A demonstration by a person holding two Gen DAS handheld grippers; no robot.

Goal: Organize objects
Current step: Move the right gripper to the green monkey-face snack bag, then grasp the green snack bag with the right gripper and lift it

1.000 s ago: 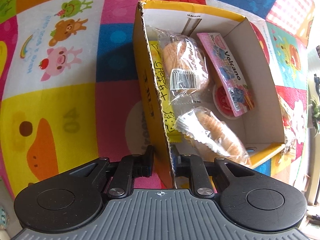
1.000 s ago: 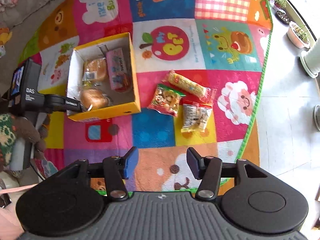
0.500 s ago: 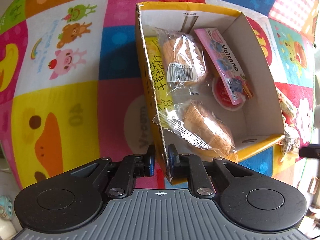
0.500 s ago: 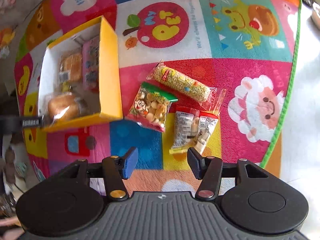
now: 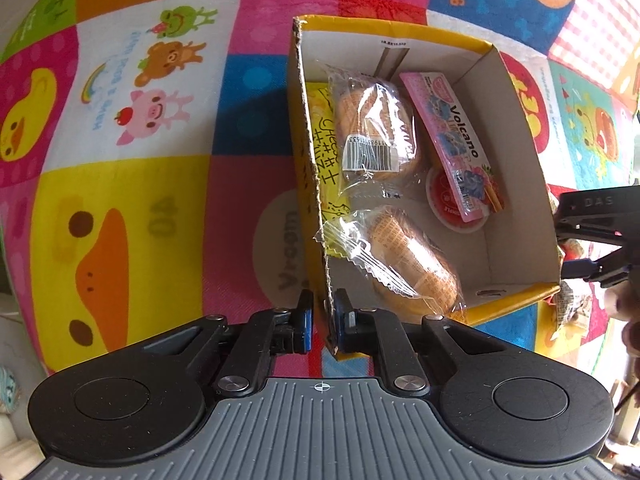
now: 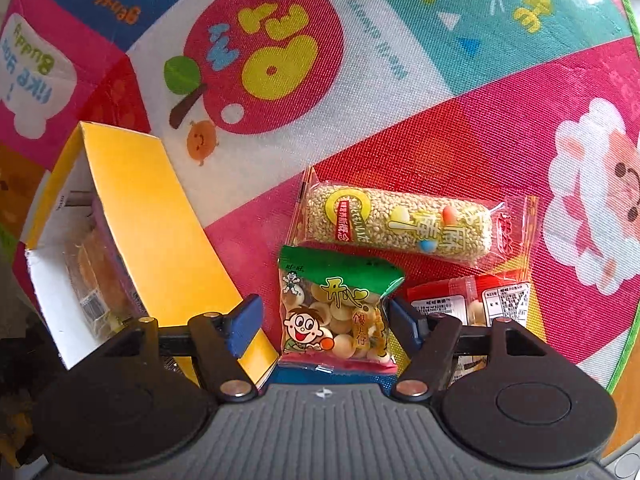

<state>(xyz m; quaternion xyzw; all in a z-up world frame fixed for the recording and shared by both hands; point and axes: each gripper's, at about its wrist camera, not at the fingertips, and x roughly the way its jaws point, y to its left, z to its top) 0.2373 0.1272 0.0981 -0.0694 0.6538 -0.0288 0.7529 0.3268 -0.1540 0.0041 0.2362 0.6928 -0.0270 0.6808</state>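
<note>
now my left gripper point(image 5: 320, 316) clamps the yellow box point(image 5: 310, 184) wall to steady it, while my right gripper point(image 6: 324, 320), jaws just widened, straddles the green biscuit packet point(image 6: 334, 312) ungripped.

One yellow cardboard box point(image 5: 516, 104) sat on one play mat point(image 5: 132, 128). Inside the box: two clear-wrapped buns point(image 5: 374, 128), one yellow cheese packet point(image 5: 326, 152), one pink Volcano packet point(image 5: 456, 136), one red jelly cup point(image 5: 444, 204). Outside on the mat: one green biscuit bag point(image 6: 336, 312), one puffed rice bar point(image 6: 400, 220), two red-topped small packets point(image 6: 472, 300). Two tongs point(image 5: 320, 316) were in view.
</note>
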